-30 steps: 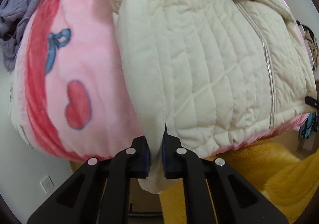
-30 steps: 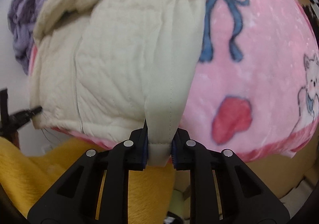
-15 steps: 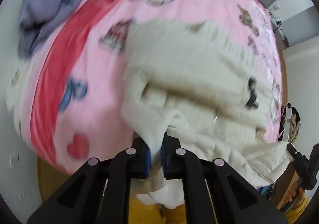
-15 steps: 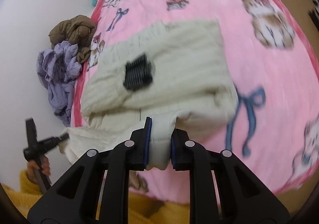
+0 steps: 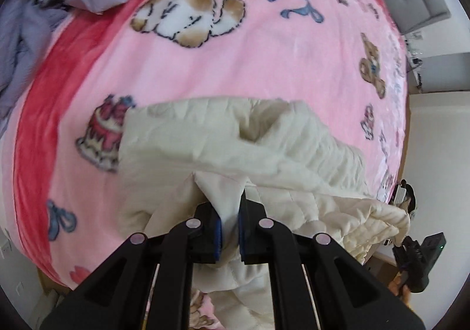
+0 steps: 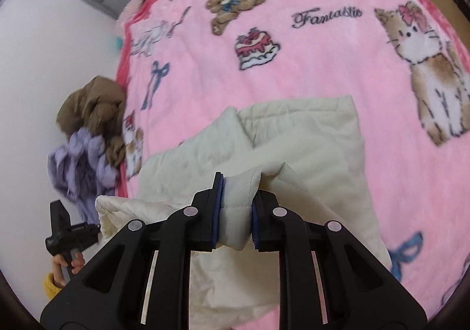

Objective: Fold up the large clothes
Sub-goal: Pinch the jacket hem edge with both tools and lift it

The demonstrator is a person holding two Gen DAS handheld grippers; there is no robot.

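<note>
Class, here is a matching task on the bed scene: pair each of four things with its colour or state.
Things
1. cream quilted jacket
2. crumpled purple garment
3. plush blanket with cartoon animals
4. bunched brown garment

Descriptions
A. pink, spread over the bed
B. clamped by both tools, left tool and right tool
C. brown, piled at the blanket's edge
D. lilac, heaped beside the brown one

Pairs: 1-B, 2-D, 3-A, 4-C

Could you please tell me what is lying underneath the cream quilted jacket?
The cream quilted jacket lies on the pink cartoon blanket. Whatever that blanket's print shows beneath it is covered.
</note>
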